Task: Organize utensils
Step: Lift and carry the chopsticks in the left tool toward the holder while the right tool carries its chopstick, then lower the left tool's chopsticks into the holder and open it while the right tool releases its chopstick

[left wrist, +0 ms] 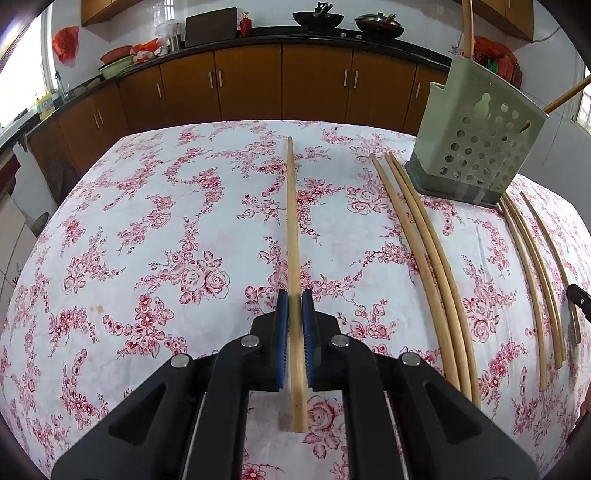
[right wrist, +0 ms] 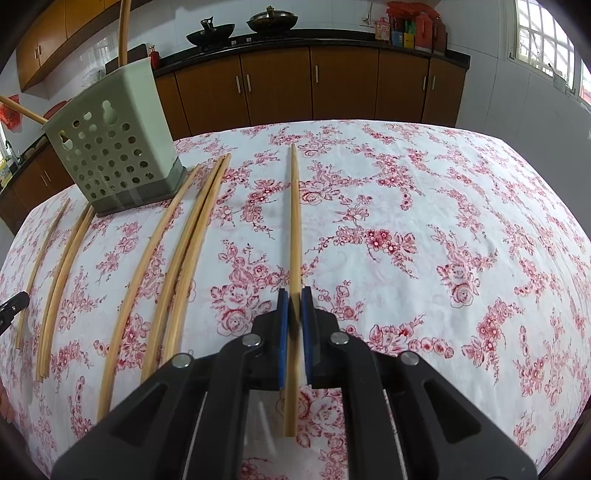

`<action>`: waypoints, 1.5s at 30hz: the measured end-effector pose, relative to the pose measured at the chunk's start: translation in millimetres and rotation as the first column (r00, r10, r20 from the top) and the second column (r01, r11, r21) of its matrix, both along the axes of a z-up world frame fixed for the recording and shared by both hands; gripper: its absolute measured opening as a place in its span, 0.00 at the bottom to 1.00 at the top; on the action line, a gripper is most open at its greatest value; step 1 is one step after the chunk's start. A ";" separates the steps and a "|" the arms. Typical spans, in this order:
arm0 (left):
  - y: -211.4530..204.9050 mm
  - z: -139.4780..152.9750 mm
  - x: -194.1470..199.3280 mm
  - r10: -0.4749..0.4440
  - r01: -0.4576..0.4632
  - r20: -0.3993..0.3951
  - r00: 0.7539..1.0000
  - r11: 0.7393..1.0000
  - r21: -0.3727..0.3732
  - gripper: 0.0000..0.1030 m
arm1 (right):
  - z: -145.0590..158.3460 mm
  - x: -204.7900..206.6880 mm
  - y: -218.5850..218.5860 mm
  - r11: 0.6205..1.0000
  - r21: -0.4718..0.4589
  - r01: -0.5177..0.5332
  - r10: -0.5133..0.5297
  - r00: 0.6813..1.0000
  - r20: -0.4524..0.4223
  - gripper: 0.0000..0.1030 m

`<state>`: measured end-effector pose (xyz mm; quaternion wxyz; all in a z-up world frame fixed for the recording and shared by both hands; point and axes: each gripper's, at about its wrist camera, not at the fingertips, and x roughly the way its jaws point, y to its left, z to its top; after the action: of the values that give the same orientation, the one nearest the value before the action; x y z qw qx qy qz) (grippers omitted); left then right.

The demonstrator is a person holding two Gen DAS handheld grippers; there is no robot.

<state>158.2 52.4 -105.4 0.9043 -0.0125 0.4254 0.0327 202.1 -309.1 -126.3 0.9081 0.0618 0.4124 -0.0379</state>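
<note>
A table under a white cloth (left wrist: 155, 206) printed with red roses fills both views; behind it runs a kitchen counter (left wrist: 258, 35) with brown cabinets (right wrist: 343, 81) and two black woks (right wrist: 210, 33). A pale green holder (left wrist: 476, 147) with round holes stands on the table and has two chopsticks sticking out of the top. Loose chopsticks (left wrist: 424, 251) lie on the cloth beside it — some touch its base. No writing can be read. The left gripper (left wrist: 294, 306) has its jaws closed on one chopstick (left wrist: 292, 221). The right gripper (right wrist: 294, 306) likewise clamps a single chopstick (right wrist: 294, 221), pointing forward over the cloth.
</note>
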 end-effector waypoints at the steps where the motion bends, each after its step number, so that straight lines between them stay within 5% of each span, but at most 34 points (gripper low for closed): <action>1: -0.5 0.1 0.7 0.000 0.000 -0.001 1.000 1.000 0.000 0.08 | 0.0 -0.5 -0.1 1.000 0.000 -0.001 0.001 1.000 0.000 0.08; 10: 6.2 7.9 -3.1 0.003 -0.003 -0.027 1.000 1.000 -0.015 0.08 | 9.2 -16.5 -1.8 1.000 0.005 -0.001 0.001 1.000 0.029 0.07; 29: 10.3 135.2 -30.1 -0.039 0.067 0.282 0.959 0.994 -0.089 0.07 | 126.9 -40.2 -32.1 0.997 0.058 0.048 -0.065 0.936 0.346 0.07; 45: -2.4 163.5 -36.7 -0.076 0.122 0.348 0.934 0.986 -0.114 0.07 | 169.4 -41.8 -29.9 0.996 0.088 -0.009 -0.029 0.904 0.426 0.07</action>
<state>121.5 50.0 58.0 0.9622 -0.0571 0.2627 -0.0442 160.3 -339.1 43.2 0.9725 0.1104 0.2050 -0.0099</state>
